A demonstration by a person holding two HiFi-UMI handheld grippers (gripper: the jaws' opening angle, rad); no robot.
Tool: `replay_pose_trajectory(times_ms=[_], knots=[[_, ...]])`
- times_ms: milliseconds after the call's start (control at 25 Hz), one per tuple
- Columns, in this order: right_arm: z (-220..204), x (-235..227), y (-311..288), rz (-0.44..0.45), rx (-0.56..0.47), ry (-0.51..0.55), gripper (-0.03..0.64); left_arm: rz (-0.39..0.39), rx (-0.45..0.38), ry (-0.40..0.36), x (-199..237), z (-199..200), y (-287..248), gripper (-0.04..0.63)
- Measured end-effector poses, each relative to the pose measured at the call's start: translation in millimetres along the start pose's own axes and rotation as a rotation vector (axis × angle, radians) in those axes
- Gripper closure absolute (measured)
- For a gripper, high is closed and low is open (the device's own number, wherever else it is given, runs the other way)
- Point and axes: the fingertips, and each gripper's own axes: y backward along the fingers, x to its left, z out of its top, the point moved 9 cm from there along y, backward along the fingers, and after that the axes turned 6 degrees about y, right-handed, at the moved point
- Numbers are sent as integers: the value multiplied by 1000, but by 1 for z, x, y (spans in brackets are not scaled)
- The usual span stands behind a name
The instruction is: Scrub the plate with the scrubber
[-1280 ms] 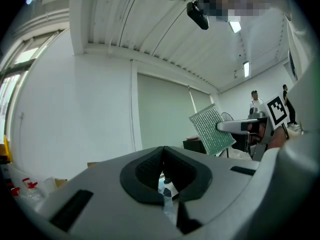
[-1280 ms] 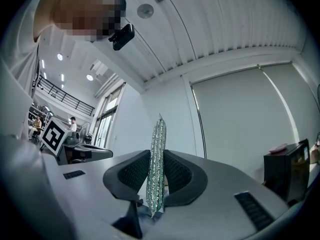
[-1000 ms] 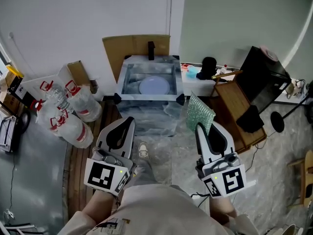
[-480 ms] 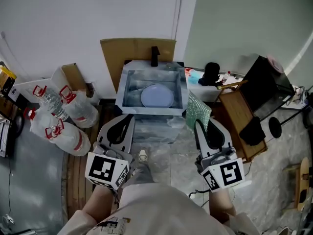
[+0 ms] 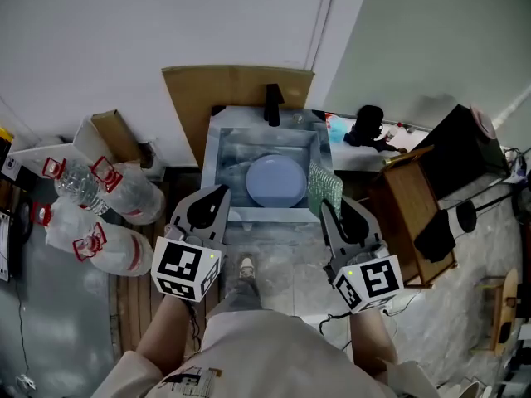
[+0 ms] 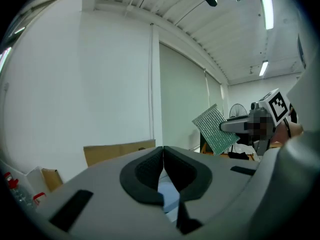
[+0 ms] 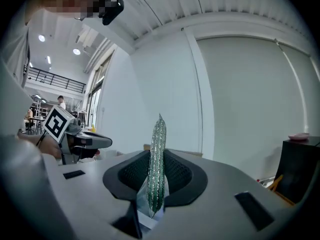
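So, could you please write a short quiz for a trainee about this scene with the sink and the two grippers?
1. True or false: the left gripper is shut, with nothing between its fingers.
2. What is the right gripper holding? A) a yellow sponge B) the flat green mesh scrubber C) a white cloth
3. Fill the gap: the round pale blue plate lies inside the ___.
Key: 1 true; 2 B; 3 grey rectangular sink.

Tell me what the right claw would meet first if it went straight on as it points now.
Likely the white wall behind the sink, its scrubber touching first; height above the sink is unclear.
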Motion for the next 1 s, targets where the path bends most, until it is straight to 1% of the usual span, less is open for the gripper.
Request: replay_pose_trajectory(times_ms=[160,400,520,800,840,920,1000], knots=[[-20,-6,-59,3,83,-22,509,-27,82,31,41,-21,-46,577],[-62,-15,-134,11,221,-53,509,-55,211,129,90,-64,-106,575],[-82,-14,-158,26,277,-77,509,-71,267,188,103,-85,-124,575],[-131,-25,-203,37,396,-113,509,-95,389,253,119,-130,-169,566],[-140,-27,-208,37,412,-117,509,-96,405,267,121,-138,-175,553],[-158,-33,-219,35,445,-138,509,-94,434,307,124,-153,-188,498],[-178,-40,-230,33,480,-168,509,-88,463,350,126,-168,-201,491]])
